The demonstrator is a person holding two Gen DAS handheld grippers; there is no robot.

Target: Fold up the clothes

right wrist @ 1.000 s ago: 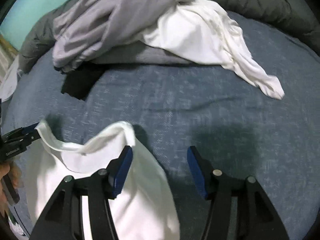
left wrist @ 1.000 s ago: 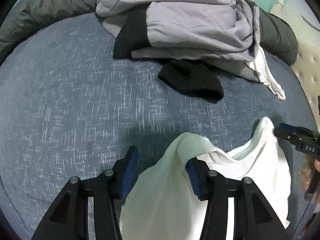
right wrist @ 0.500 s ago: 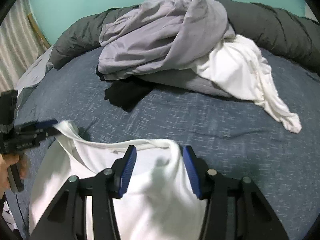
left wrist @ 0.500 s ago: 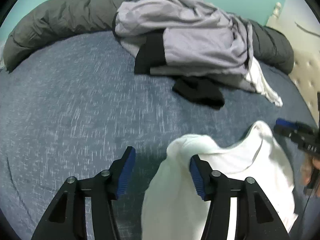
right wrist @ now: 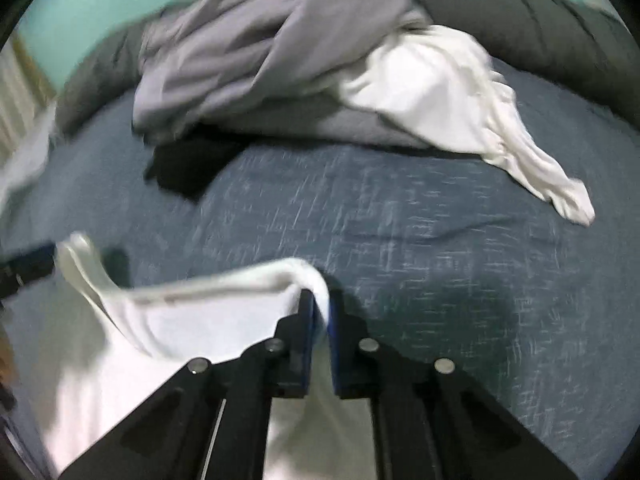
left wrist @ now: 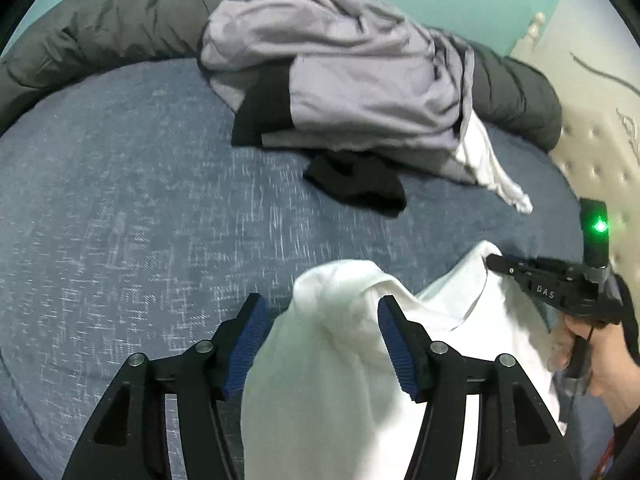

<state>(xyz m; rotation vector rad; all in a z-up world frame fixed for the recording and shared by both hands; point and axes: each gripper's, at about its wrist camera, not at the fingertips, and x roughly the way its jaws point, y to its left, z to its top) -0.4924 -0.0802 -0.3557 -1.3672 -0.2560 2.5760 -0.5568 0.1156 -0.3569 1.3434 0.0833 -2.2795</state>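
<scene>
Right gripper (right wrist: 320, 320) pinches the white shirt (right wrist: 224, 312) edge tight; left gripper (left wrist: 318, 336) fingers are opening (shirt bunched loosely between them).

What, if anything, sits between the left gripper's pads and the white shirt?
Nothing visible. The white shirt bunches right between the left gripper's pads, whose jaws are opening and not pressing it. The right gripper is already shut on the shirt's other corner.
</scene>
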